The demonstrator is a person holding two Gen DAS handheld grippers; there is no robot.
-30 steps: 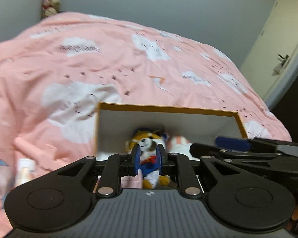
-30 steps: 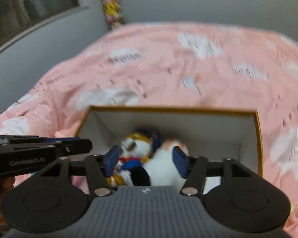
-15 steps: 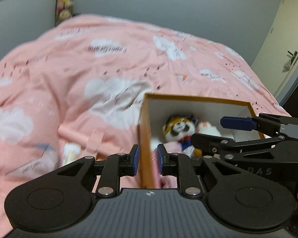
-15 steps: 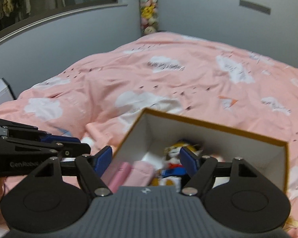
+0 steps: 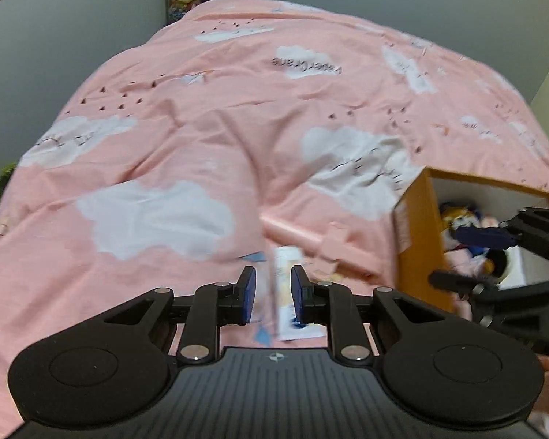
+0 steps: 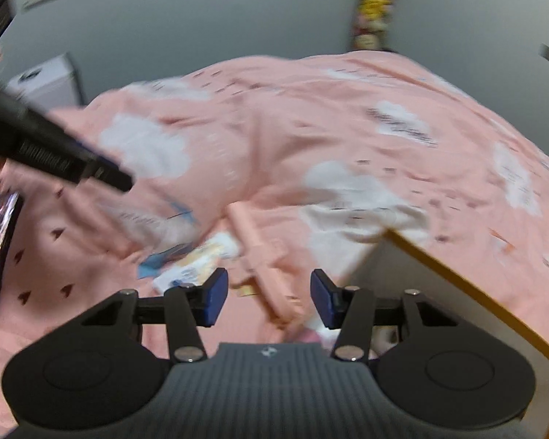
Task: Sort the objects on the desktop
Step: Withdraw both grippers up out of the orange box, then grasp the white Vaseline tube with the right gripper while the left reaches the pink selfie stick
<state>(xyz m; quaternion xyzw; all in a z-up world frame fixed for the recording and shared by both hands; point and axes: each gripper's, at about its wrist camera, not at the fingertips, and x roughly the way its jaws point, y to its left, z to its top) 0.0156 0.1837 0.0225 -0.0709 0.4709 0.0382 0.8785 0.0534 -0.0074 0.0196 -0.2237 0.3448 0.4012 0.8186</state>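
Packet (image 5: 287, 292), flat, light and probably slick, lies on the bed (image 5: 201, 128) at lower centre, framed by the narrow, empty left gripper (image 5: 273, 294); its edges are best pinched. Right gripper (image 6: 269, 298) is closing above the pink comb (image 6: 263, 267), untouched.

Left gripper (image 5: 272, 298) and right gripper (image 6: 269, 296): black ribbed bodies, two round discs each, silver screws, blue pads (small compass-like mark at centre).
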